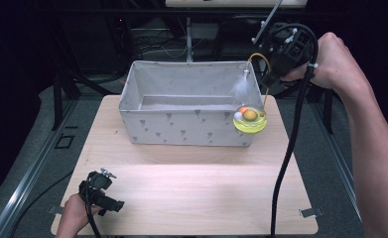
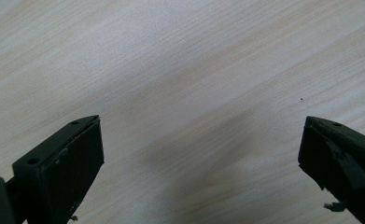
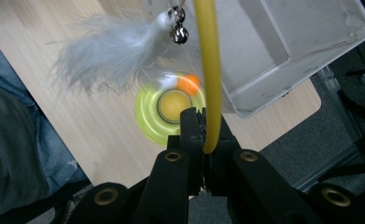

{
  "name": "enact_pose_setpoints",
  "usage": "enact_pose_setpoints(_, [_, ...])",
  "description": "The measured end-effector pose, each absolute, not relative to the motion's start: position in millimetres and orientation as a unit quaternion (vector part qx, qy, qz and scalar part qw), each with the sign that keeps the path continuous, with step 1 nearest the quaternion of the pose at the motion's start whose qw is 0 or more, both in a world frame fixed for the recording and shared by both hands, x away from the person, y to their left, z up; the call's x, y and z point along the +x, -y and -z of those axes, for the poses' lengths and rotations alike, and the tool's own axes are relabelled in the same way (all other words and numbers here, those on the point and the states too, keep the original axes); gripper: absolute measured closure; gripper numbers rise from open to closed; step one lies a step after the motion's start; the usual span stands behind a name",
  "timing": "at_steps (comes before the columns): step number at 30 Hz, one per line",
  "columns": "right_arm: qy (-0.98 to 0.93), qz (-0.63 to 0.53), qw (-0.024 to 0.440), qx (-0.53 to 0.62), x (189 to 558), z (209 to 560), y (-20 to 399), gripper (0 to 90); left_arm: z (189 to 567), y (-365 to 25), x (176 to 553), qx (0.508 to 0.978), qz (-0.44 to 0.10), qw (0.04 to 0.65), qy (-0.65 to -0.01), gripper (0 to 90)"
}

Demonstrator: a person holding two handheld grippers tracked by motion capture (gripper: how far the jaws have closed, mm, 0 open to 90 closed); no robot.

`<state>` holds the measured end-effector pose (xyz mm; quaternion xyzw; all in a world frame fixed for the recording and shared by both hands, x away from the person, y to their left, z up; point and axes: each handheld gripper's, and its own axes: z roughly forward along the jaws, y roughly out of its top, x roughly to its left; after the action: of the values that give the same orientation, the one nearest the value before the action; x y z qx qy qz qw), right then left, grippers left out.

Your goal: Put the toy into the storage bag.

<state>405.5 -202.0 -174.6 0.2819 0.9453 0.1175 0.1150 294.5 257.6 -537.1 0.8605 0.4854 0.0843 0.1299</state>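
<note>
Right tongs (image 3: 207, 140) are seen clamped shut on the yellow wire arm (image 3: 207, 70) of a cat toy (image 1: 250, 119) — its yellow-green disc base (image 3: 157, 112), with orange and white balls, is carried below the tongs in the air at the near right corner of the fabric bin (image 1: 147, 121), a white feather (image 3: 110, 51) and small bells dangling from the arm's top. Left tongs (image 2: 201, 154) are held wide open and empty, low over the bare tabletop (image 1: 191, 193) at its near left corner — well apart from the toy.

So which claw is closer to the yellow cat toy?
Right. The right claw is clamped on the cat toy's yellow wand; the left claw sits far off at the table's near corner.
</note>
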Motion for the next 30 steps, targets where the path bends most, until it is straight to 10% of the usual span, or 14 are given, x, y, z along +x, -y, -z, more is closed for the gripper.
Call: enact_pose_setpoints(30, [-0.917,-0.138,0.158,0.34,462.5,162.9,202.4,88.3,537.1,-258.5,294.1,0.86,-0.084,0.13,-0.486,0.2])
